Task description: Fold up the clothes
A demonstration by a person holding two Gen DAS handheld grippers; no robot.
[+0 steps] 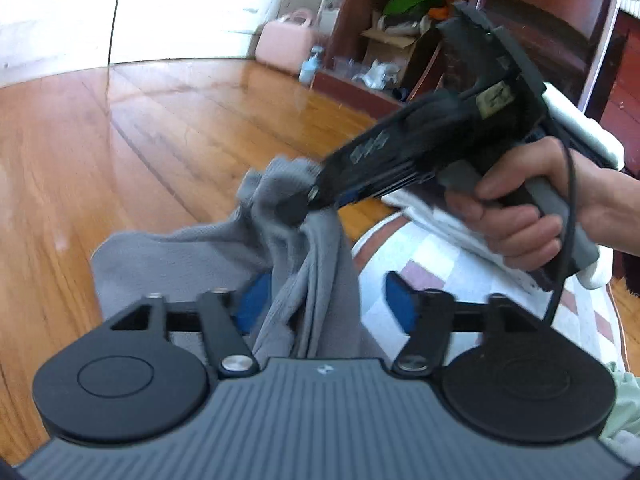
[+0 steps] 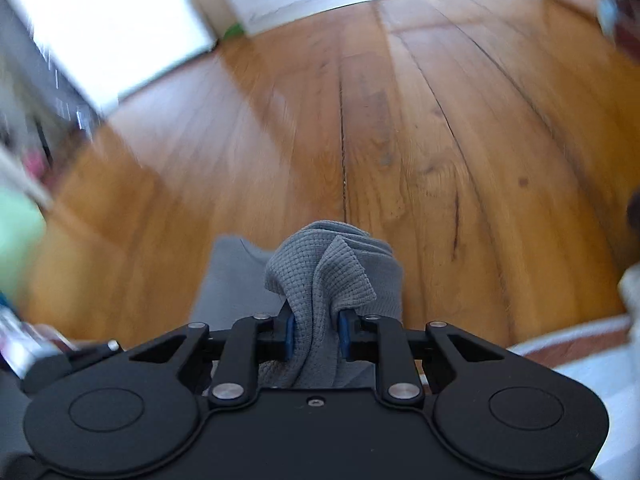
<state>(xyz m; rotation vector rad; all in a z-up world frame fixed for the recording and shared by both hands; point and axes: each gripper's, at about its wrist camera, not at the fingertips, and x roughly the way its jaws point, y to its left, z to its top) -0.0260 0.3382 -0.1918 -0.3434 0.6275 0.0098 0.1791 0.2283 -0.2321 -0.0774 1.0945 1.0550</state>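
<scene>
A grey knit garment hangs in the air above the wooden floor. In the left wrist view my left gripper has its blue pads wide apart, with a fold of the grey cloth draped between them, not pinched. My right gripper comes in from the right in a person's hand and is shut on a bunch of the garment. In the right wrist view my right gripper has its blue pads pressed onto a gathered fold of the grey garment.
Wooden floor lies below. A checked white-and-red bed cover with folded white cloth is at the right. A dark wooden shelf with clutter and a pink case stand at the back.
</scene>
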